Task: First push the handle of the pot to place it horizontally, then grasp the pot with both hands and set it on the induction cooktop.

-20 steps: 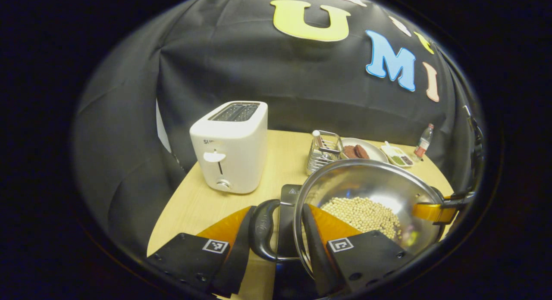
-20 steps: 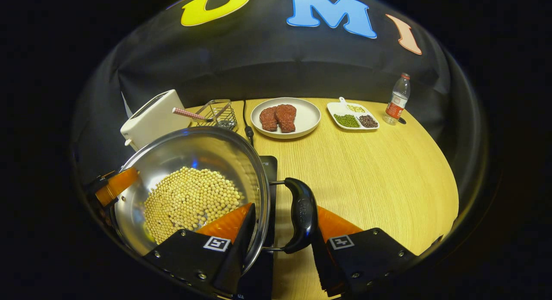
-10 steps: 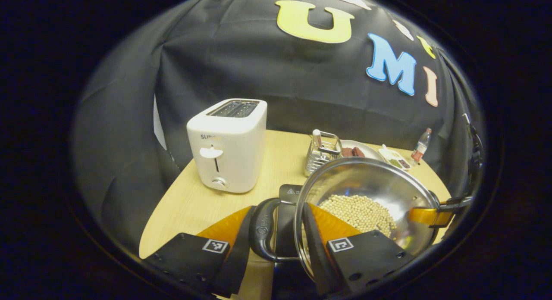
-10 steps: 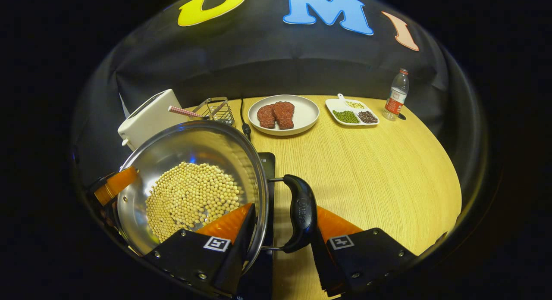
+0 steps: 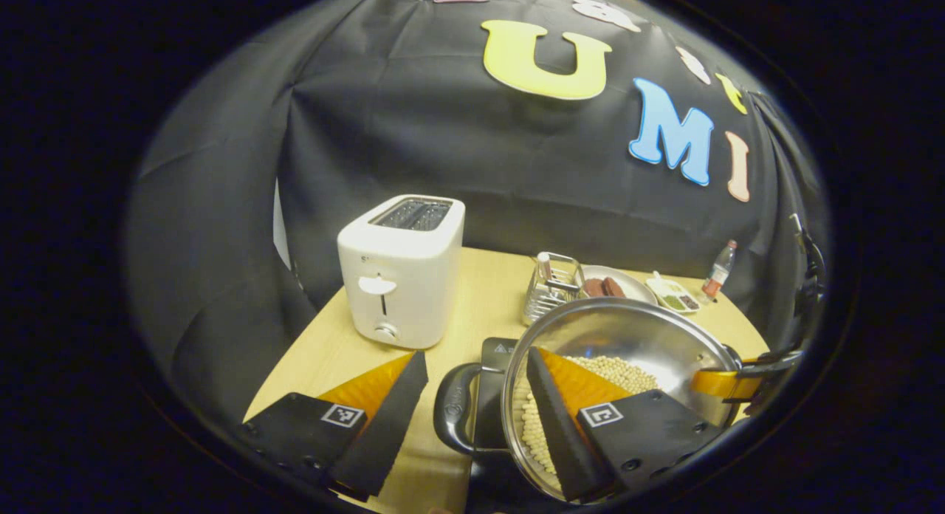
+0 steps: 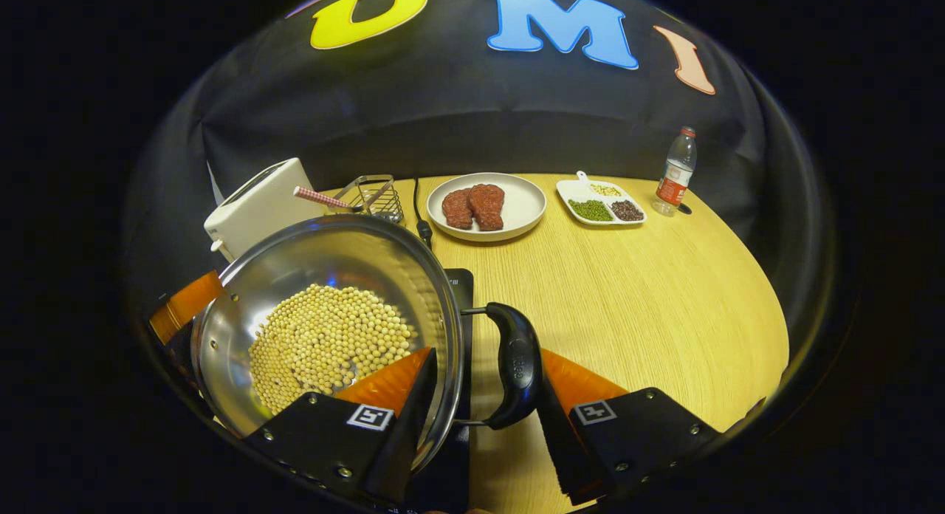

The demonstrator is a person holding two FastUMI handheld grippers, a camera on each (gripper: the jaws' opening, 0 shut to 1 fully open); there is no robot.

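shiny steel pot (image 6: 325,307) sits on the cooktop (image 5: 491,374), so my spread left hand-held gripper (image 5: 476,377) should back off slowly while my right hand-held gripper (image 6: 483,374) pinches its handle (image 6: 517,362).

Left gripper view: close at the pot's (image 5: 620,351) left rim, facing across the bench (image 5: 487,285) toward the toaster (image 5: 402,270). Right gripper view: close at the opposite rim, facing the bench's far edge. Both share pot, toaster, plate (image 6: 517,204).

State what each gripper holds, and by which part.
The right gripper holds the pot by its side handle and rim; the left gripper holds nothing, jaws open astride the other handle.
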